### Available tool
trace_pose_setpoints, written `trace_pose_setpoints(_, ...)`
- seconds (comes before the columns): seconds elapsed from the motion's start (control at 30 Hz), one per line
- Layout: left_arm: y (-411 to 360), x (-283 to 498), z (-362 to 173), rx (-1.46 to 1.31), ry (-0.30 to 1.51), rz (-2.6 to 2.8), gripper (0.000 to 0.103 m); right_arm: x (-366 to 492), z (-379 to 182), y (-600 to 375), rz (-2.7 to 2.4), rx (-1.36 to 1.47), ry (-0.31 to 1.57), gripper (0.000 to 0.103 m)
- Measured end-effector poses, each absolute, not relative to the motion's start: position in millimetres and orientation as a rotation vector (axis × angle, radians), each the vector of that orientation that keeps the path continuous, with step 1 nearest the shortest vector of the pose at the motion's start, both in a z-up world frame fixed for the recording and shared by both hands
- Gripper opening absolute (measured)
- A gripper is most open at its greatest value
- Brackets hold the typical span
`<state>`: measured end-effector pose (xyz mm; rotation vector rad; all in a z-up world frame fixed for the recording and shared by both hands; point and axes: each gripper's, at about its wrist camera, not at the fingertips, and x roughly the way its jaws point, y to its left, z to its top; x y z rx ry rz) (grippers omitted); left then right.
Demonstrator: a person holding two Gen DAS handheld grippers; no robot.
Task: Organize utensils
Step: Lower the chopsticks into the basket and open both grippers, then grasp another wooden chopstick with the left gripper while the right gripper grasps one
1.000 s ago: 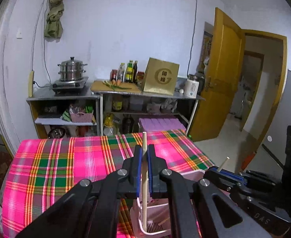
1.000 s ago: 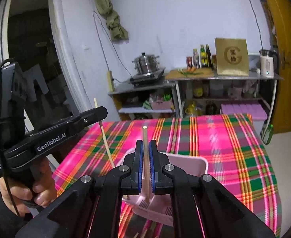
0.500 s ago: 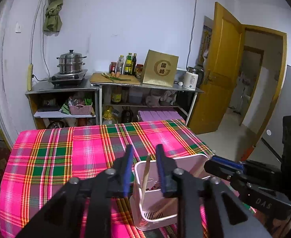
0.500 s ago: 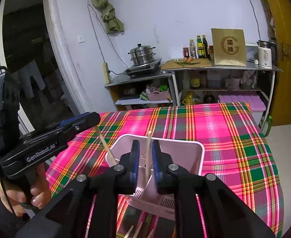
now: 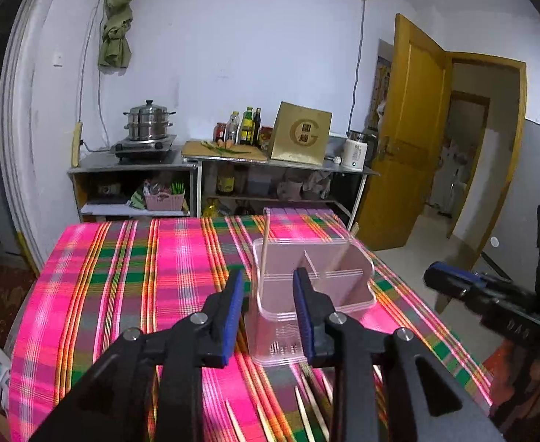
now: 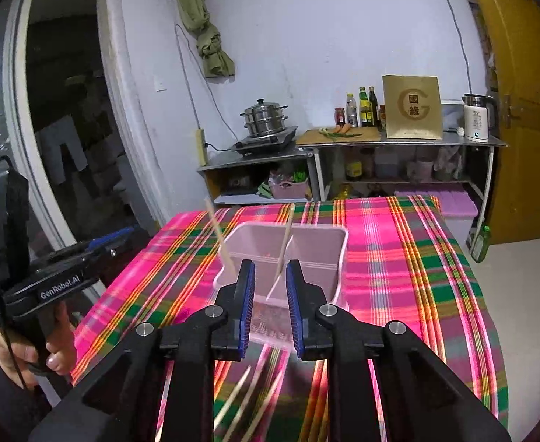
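A whitewashed kitchen corner, steel shelves at the back, and up front the table under its pink, green and orange plaid cloth (image 5: 122, 287). On it stands the pale pink plastic utensil caddy with an inner divider (image 5: 343, 276), one thin wooden chopstick (image 5: 264, 250) leaning in its left compartment and a second (image 6: 284, 246) in the other. More loose wooden chopsticks (image 6: 248, 397) lie flat on the cloth at the near edge.

The left gripper (image 5: 268, 313), black with blue pads, has its jaws opening, nothing pressed between them; the caddy only shows through the gap. The right gripper (image 6: 269, 300) is opening too, and its stick stands beyond the pads, free.

By the look of them, these sticks are feather-light, stiff and smooth, likely to roll or slip; a mid-length pinch across the shaft looks safest. The caddy seems light enough to tip if bumped.

Hard to read: the loose sticks are blurred and partly behind the fingers, so a count is impossible, and the caddy floor is hidden.
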<state>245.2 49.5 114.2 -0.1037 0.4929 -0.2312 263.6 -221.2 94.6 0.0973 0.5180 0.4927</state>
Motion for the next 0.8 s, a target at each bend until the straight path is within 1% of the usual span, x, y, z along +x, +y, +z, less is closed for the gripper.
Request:
trace_pose_setpoints(0.37, 38.6, 164.9, 65.6, -0.106, 0.537, -0.235, 0.029, 193.0, 59.9, -246.0, 0.485, 0.077, 0.524, 0.018)
trace_pose_setpoints(0.6, 34.9, 133.1, 36.0, -0.098, 0.58, -0.229, 0.029, 162.4, 31.5, -259.6, 0.466, 0.071, 0.555, 0.018)
trace_pose_setpoints(0.8, 35.0, 113.9, 19.3, -0.113, 0.604, -0.229, 0.029, 146.3, 19.2, -262.8, 0.455, 0.054, 0.57, 0.018)
